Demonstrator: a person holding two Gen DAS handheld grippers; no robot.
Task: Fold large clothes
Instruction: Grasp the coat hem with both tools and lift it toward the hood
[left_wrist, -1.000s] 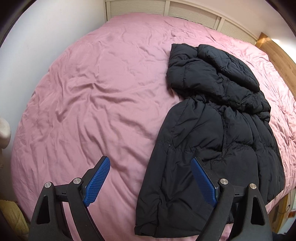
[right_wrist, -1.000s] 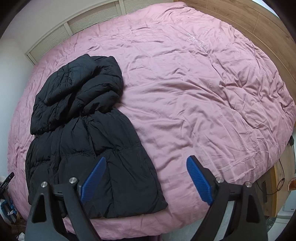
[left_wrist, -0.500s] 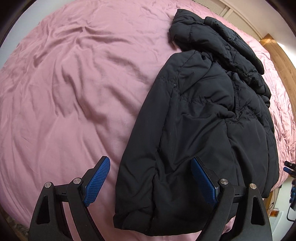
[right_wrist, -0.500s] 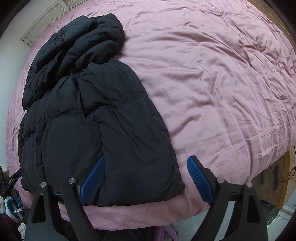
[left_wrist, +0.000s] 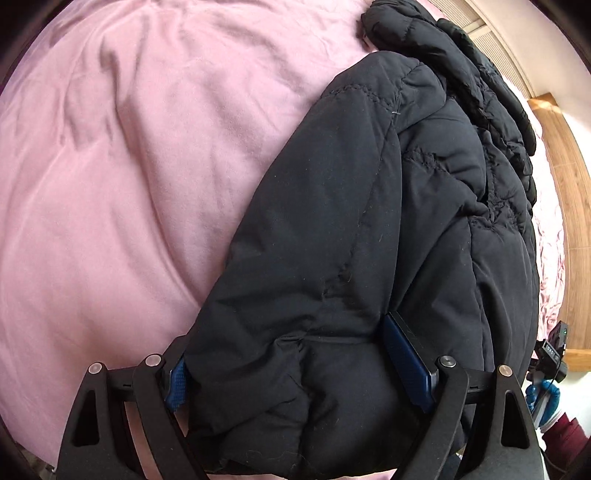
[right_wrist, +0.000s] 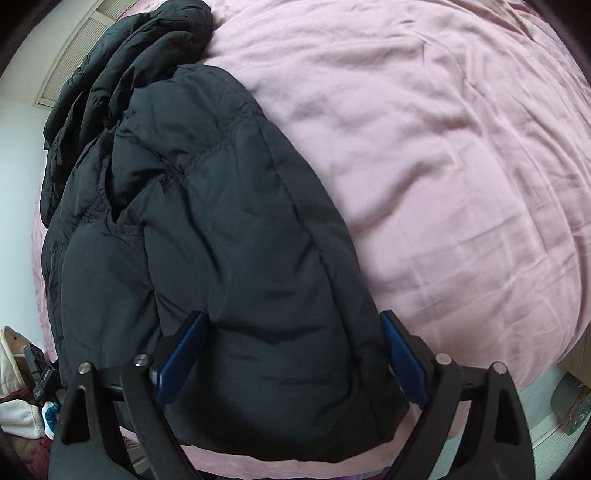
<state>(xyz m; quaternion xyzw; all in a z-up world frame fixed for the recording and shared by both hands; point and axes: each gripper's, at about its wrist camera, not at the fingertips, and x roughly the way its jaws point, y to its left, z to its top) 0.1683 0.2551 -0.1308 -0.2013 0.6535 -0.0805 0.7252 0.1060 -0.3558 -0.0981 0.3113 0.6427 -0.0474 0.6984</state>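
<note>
A black puffer jacket (left_wrist: 351, 221) lies lengthwise on the pink bed cover (left_wrist: 129, 184), hood end far, hem end near the bed's front edge. My left gripper (left_wrist: 288, 332) stands open and straddles the hem's left corner. Its left pad is partly tucked under the jacket's edge and its right pad is sunk into the padding. In the right wrist view the jacket (right_wrist: 221, 221) fills the left half. There my right gripper (right_wrist: 293, 317) stands open astride the hem's right corner, one blue pad on top of the fabric and the other at its outer edge.
The pink cover (right_wrist: 443, 147) stretches wide to the right of the jacket. A wooden board (left_wrist: 565, 184) runs along the bed's far side. A small device on a blue stand (left_wrist: 550, 354) and piled cloth (right_wrist: 18, 369) sit beside the bed's front edge.
Both grippers have come down toward the bed and tipped more steeply. The jacket's hem, which lay ahead of the fingers, is now between both pairs of jaws.
</note>
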